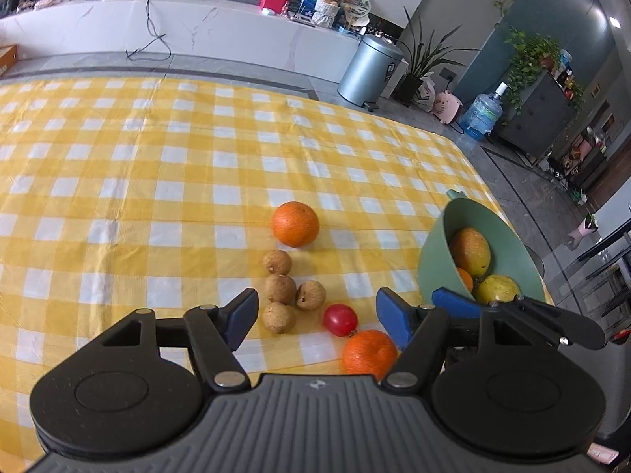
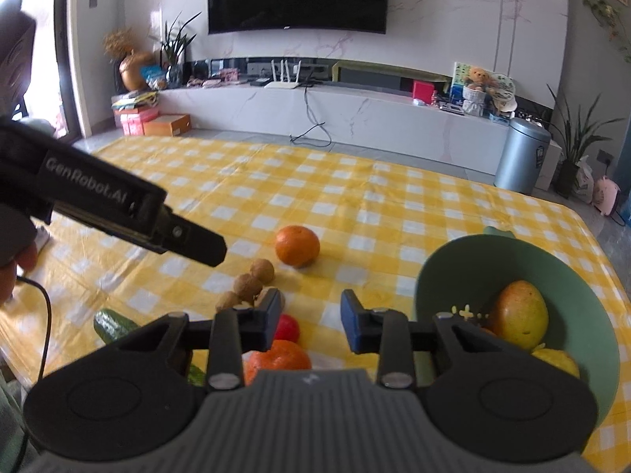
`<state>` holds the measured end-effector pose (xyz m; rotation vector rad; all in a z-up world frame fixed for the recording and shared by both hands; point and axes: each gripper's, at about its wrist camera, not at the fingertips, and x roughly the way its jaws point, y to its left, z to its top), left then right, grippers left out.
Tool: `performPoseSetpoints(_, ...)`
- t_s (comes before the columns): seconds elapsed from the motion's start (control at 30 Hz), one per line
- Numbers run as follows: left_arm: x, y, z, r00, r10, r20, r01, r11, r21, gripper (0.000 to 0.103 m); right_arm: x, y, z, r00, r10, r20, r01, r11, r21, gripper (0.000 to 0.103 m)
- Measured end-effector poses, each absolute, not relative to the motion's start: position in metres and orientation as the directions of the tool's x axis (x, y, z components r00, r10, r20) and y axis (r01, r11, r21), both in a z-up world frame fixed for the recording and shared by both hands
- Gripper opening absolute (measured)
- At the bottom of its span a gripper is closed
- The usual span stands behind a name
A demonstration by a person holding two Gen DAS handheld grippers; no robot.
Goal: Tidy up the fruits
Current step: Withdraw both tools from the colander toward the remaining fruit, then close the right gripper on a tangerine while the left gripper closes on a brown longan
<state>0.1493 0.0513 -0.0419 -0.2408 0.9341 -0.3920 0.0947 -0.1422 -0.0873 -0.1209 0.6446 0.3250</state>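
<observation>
On the yellow checked cloth lie an orange point(image 1: 295, 223) point(image 2: 297, 245), several small brown longans point(image 1: 280, 289) point(image 2: 252, 283), a red tomato point(image 1: 340, 319) point(image 2: 287, 328) and a nearer orange point(image 1: 369, 354) point(image 2: 278, 358). A green bowl point(image 1: 434, 260) point(image 2: 445, 268) at the right holds a mango point(image 1: 470, 251) point(image 2: 518, 314), a yellow fruit point(image 1: 497, 288) point(image 2: 558, 360) and a small orange point(image 1: 464, 279). My left gripper point(image 1: 317, 317) is open above the longans and tomato. My right gripper point(image 2: 310, 319) is open and empty, just left of the bowl, above the near orange.
A cucumber point(image 2: 112, 325) lies at the left near the table's front edge. The left gripper's body point(image 2: 118, 213) reaches in from the left of the right wrist view. The table's right edge runs just past the bowl. A metal bin point(image 1: 368, 69) stands on the floor beyond.
</observation>
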Motion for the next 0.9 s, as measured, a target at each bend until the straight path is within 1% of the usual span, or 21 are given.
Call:
performPoseSetpoints(0.03,0.151,0.052,-0.045,0.527,-0.430,-0.733,0.219,0.902,-0.372,0.077,0.096,-0.140,-0.090,0.744,0.263,-0.615,-0.344,0.939,-0.015,0.023)
performPoseSetpoints(0.13,0.154,0.053,-0.054,0.505,-0.441,-0.742,0.225,0.897,-0.380,0.074,0.100,-0.134,-0.096,0.718,0.272,-0.641,-0.366,0.930,-0.015,0.023)
performPoseSetpoints(0.2,0.153,0.051,-0.060,0.488,-0.445,-0.751,0.242,0.896,-0.373,0.074,0.099,-0.133,-0.101,0.696,0.280,-0.661,-0.375,0.927,-0.002,0.024)
performPoseSetpoints(0.23,0.151,0.050,-0.063,0.481,-0.441,-0.758,0.250,0.898,-0.363,0.074,0.099,-0.132,-0.104,0.687,0.283,-0.669,-0.377,0.926,0.005,0.026)
performPoseSetpoints(0.27,0.150,0.049,-0.065,0.478,-0.437,-0.762,0.258,0.899,-0.353,0.074,0.098,-0.132,-0.107,0.678,0.281,-0.679,-0.375,0.927,0.009,0.030)
performPoseSetpoints(0.33,0.149,0.047,-0.068,0.470,-0.436,-0.767,0.276,0.898,-0.342,0.074,0.097,-0.133,-0.111,0.666,0.277,-0.693,-0.369,0.929,0.016,0.036)
performPoseSetpoints(0.47,0.146,0.044,-0.074,0.471,-0.423,-0.774,0.300,0.902,-0.311,0.073,0.102,-0.137,-0.119,0.633,0.291,-0.717,-0.356,0.932,0.065,0.038)
performPoseSetpoints(0.5,0.146,0.044,-0.075,0.471,-0.421,-0.775,0.303,0.902,-0.307,0.073,0.103,-0.138,-0.121,0.628,0.294,-0.721,-0.349,0.934,0.077,0.040)
performPoseSetpoints(0.53,0.146,0.044,-0.077,0.472,-0.423,-0.773,0.306,0.902,-0.306,0.072,0.104,-0.138,-0.122,0.624,0.293,-0.724,-0.342,0.936,0.084,0.044)
performPoseSetpoints(0.67,0.150,0.040,-0.083,0.485,-0.431,-0.761,0.330,0.896,-0.297,0.071,0.110,-0.141,-0.127,0.606,0.286,-0.742,-0.318,0.942,0.104,0.052)
performPoseSetpoints(0.9,0.155,0.023,-0.100,0.492,-0.358,-0.794,0.358,0.914,-0.190,0.064,0.118,-0.145,-0.135,0.588,0.270,-0.763,-0.287,0.951,0.115,0.053)
